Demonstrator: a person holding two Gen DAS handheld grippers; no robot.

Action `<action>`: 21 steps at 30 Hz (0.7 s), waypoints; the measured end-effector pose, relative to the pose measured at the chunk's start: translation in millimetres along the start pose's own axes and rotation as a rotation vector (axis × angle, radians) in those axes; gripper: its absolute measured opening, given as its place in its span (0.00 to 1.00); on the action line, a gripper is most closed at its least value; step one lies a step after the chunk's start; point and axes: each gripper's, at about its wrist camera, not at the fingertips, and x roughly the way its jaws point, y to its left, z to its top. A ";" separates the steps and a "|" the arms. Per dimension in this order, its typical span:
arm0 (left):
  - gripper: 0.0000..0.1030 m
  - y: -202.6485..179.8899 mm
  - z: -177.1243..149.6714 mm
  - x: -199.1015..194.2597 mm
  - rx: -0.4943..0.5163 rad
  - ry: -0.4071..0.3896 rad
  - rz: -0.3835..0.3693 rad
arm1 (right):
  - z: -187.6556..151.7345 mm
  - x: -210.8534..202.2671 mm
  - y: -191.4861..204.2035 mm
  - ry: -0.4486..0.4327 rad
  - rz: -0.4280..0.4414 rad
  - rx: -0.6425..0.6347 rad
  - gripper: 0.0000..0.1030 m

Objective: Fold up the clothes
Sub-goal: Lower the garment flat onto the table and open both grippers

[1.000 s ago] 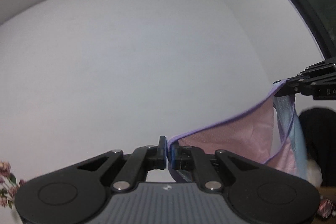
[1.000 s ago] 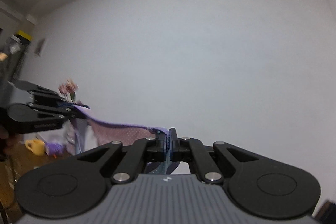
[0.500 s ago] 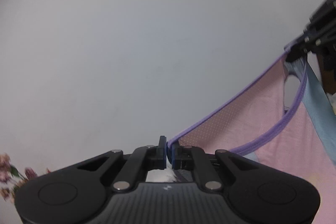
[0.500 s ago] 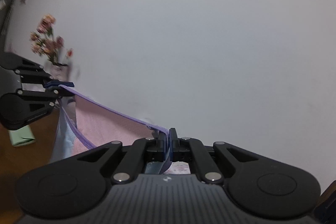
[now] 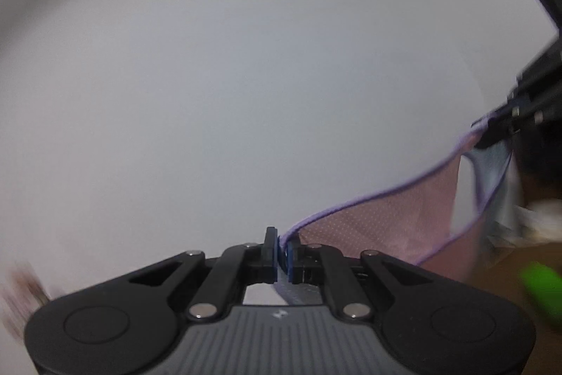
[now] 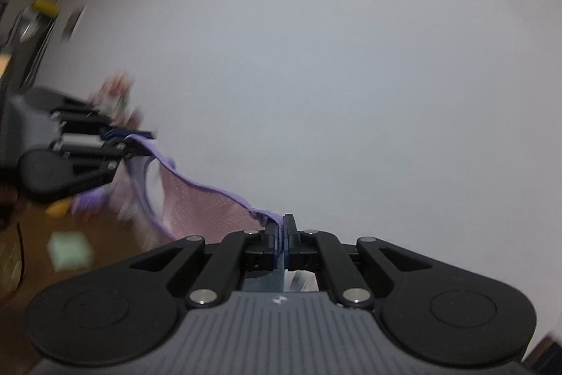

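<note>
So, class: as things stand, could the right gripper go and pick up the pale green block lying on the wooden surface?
Probably not yet. The right gripper is shut on the pink garment, which the left gripper also holds, stretched between them. The pale green block lies uncovered, but the right gripper would have to let go first.

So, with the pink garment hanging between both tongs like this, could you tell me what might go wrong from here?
1. Each of the tongs, left and right, pinches only the purple-trimmed edge of the pink garment; a tug could pull that edge free.
2. The edge sags between them, so the garment may land creased.
3. The views are blurred and show mostly wall, so the landing spot is hard to judge, and a pale green item lies on the brown surface below.
</note>
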 end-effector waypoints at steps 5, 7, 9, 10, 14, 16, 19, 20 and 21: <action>0.14 -25.7 -166.2 19.5 -0.219 0.424 -0.255 | -151.9 28.4 49.2 0.395 0.157 0.061 0.04; 0.17 -19.3 -200.4 6.0 -0.255 0.464 -0.298 | -193.0 24.4 73.3 0.536 0.258 0.079 0.07; 0.27 -4.5 -202.8 -5.8 -0.281 0.447 -0.313 | -198.3 18.0 70.5 0.533 0.304 0.132 0.24; 0.41 3.5 -194.2 -6.3 -0.312 0.419 -0.306 | -196.7 14.9 65.4 0.514 0.319 0.163 0.48; 0.58 26.6 -164.1 -7.6 -0.449 0.334 -0.291 | -186.7 26.1 41.3 0.455 0.326 0.274 0.51; 0.58 15.9 -155.5 -1.3 -0.475 0.343 -0.291 | -190.2 58.0 41.5 0.476 0.277 0.283 0.30; 0.52 -30.0 -159.7 38.1 -0.437 0.420 -0.340 | -205.7 100.6 52.6 0.521 0.227 0.265 0.21; 0.43 -45.7 -165.1 47.5 -0.421 0.450 -0.353 | -210.1 104.2 55.2 0.528 0.221 0.258 0.19; 0.40 -53.1 -170.3 52.2 -0.419 0.470 -0.351 | -214.3 107.3 59.4 0.532 0.213 0.254 0.19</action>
